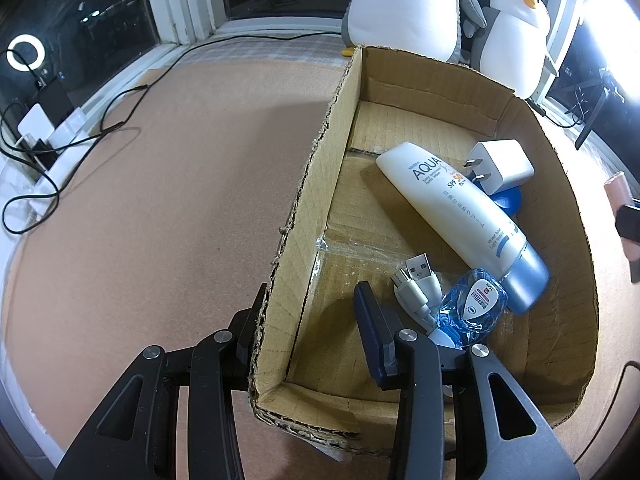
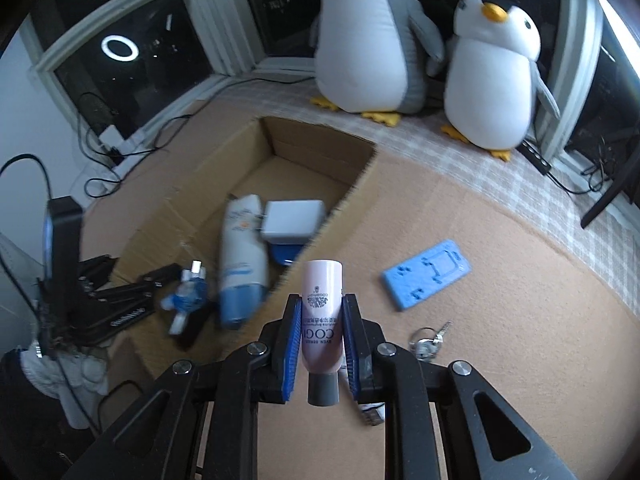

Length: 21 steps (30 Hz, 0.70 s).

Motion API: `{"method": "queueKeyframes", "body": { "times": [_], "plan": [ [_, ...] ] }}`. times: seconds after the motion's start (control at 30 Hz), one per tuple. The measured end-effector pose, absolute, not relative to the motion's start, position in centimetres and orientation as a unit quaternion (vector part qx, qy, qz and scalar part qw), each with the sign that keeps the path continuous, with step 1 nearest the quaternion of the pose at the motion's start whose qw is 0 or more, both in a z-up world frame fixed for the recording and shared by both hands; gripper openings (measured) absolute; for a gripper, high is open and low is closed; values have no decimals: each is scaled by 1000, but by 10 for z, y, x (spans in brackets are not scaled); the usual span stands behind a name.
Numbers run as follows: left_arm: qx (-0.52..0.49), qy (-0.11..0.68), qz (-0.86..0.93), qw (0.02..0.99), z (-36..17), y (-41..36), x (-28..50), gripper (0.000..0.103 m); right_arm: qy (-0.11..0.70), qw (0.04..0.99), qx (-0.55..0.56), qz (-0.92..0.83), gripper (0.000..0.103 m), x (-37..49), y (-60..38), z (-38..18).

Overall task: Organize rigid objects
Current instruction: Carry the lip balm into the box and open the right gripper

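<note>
Pink tube (image 2: 322, 312) sits clamped in my right claw (image 2: 322, 344), above the surface beside the cardboard box (image 1: 304, 184); my left claw (image 1: 308, 320) pinches the box's wall.

The cardboard box (image 1: 552, 208) is plain brown, on a pinkish-tan mat (image 1: 160, 200). Inside lie a white tube with a pale blue cap (image 1: 460, 208) and a white charger (image 1: 504, 166). The pale pink tube (image 2: 322, 312) has a grey cap, between blue pads (image 2: 294, 344). A sky-blue stand (image 2: 426, 274) lies beside. Grey-and-white penguins (image 2: 492, 76) have yellow feet.
</note>
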<state>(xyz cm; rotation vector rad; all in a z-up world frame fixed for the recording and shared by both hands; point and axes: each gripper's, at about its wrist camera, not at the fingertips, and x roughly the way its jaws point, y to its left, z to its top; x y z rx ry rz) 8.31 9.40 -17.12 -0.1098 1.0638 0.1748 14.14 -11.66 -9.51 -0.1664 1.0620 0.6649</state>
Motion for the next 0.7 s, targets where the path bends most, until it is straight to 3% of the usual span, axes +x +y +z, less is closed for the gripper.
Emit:
{"method": "queueKeyframes", "body": {
  "times": [0.7],
  "plan": [
    [-53,505,83,857,-171,95,83,39,500,778,-126,358,18,96,-40,-115]
  ]
}}
